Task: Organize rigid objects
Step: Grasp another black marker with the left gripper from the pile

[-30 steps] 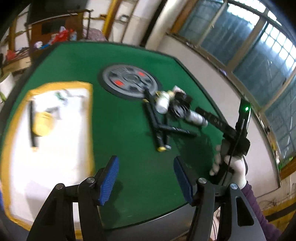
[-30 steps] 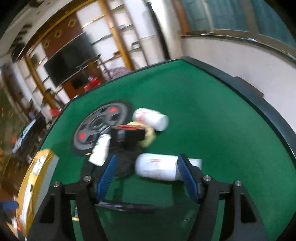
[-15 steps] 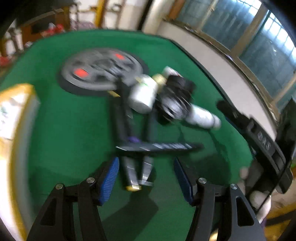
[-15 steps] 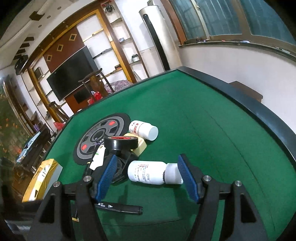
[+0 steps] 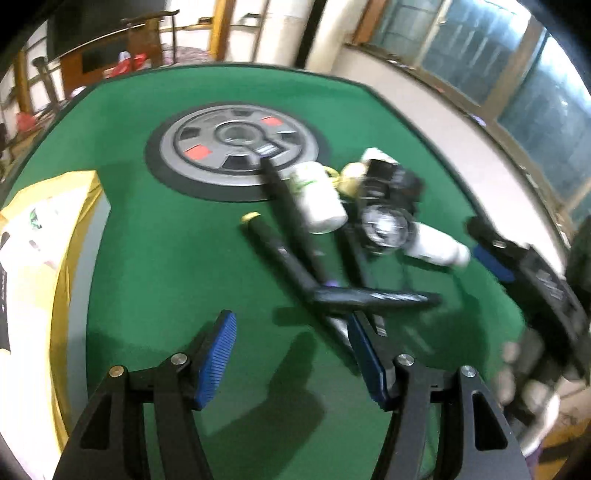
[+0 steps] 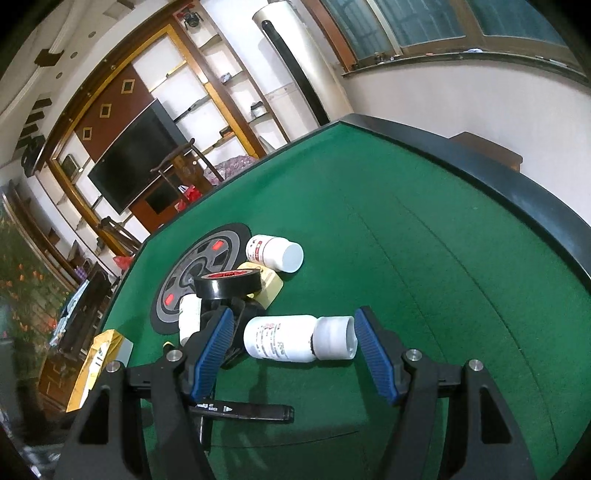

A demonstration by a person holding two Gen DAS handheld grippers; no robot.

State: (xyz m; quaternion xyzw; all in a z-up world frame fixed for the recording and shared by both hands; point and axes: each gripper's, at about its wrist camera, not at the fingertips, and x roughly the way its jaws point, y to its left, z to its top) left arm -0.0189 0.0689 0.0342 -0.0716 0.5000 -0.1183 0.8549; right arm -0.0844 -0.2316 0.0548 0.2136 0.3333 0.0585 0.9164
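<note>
You're lining up the pick: right gripper [image 6: 291,343] jaws wide, empty, straddling the lying white bottle [image 6: 299,338]. Left gripper [image 5: 291,354] wide, empty; black pens [image 5: 373,297] at 1 o'clock. Next: close squarely on bottle.

Both hand-held grippers [image 5: 290,354] [image 6: 291,352] agape, empty.

A green felt desk [image 6: 424,266] with a dark raised rim carried a round mat [image 5: 236,155] printed like a grey wheel with red patches. At the desk's left edge lay a yellow-bordered white sheet or bag [image 5: 33,258], its print too blurred to read. Beyond the desk stood a dark television [image 6: 136,155] set in gold-framed wooden shelving [image 6: 207,88], a dark wooden chair [image 6: 184,162] before it, and a tall pale column unit [image 6: 295,62]. Windows [image 6: 424,22] lined the white wall.
</note>
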